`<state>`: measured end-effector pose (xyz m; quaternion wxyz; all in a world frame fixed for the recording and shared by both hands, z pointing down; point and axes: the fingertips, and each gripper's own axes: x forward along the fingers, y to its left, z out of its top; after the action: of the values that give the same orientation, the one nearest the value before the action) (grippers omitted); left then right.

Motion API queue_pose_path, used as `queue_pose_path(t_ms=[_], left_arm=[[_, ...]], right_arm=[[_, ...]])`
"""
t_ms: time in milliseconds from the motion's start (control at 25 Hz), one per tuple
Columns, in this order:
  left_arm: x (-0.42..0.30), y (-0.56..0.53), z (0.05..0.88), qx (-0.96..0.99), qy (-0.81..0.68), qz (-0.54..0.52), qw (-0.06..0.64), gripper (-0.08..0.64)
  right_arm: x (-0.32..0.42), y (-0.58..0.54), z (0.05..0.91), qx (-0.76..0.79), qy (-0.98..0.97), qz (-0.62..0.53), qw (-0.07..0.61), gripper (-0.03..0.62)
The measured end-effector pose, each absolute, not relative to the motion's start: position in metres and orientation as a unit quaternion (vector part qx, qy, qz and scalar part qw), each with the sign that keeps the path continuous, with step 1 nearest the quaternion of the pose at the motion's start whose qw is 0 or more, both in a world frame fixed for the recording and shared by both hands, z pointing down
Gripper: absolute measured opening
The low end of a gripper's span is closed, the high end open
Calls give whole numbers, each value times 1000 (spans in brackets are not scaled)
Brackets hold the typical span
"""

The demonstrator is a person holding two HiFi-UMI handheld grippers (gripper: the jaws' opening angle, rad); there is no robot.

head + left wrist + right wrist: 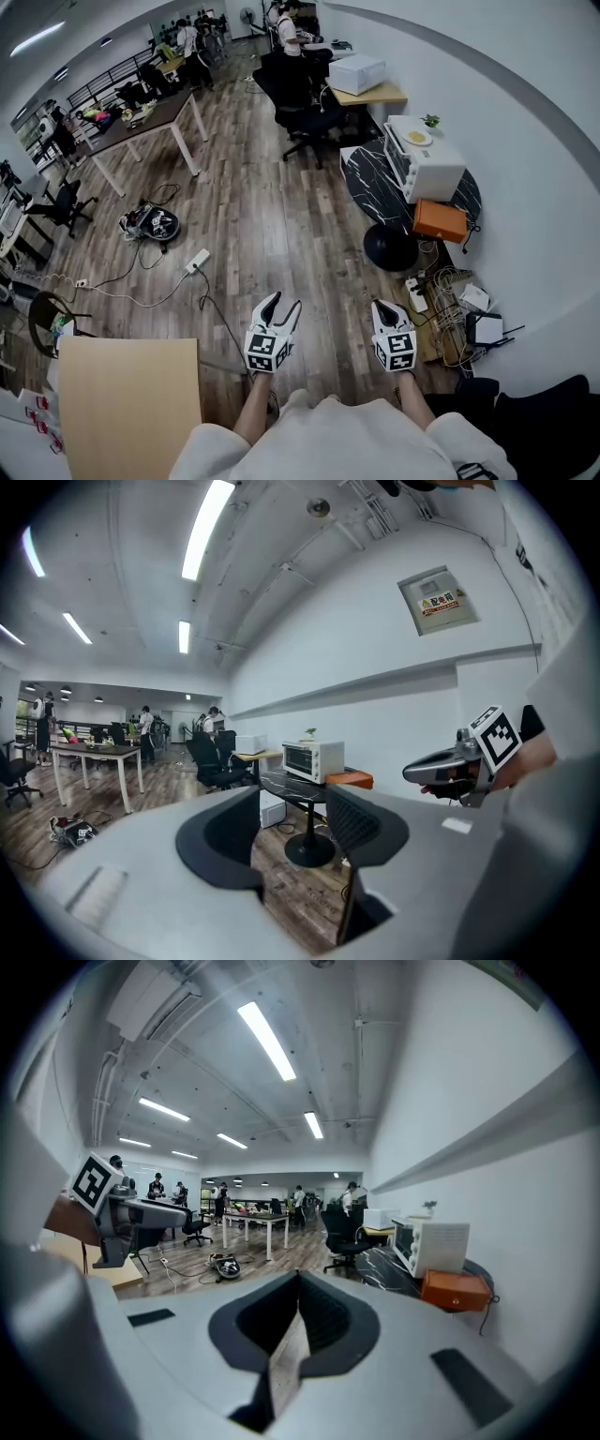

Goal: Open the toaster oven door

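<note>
Nearest, the left gripper (285, 300) holds its jaws spread and empty, while the right gripper (382, 305) is pinched closed on nothing. The white box-shaped toaster oven (427, 161) sits well ahead on a round black marble-topped table (366, 183). Its long axis runs along the wall, and its closed glass door faces the open wooden floor (262, 216). Only the head view shows the pale round plate (418, 138) on its roof (too low an angle from either gripper view).

The toaster oven (427, 161) is white, its table (366, 183) black with white veins, the box (440, 221) orange, and the floor (244, 225) brown wood-grain planks.
</note>
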<state>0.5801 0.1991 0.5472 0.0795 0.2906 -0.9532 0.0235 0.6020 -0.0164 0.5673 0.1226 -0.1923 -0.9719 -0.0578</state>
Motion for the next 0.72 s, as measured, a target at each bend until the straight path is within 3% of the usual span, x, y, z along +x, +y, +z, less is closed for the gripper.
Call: queue_pose_path(t_ms=[720], left_arm=[[491,189,571,297,-951,22,84,215]], right_arm=[[520,-26,595,-184,-971,-56,139,14]])
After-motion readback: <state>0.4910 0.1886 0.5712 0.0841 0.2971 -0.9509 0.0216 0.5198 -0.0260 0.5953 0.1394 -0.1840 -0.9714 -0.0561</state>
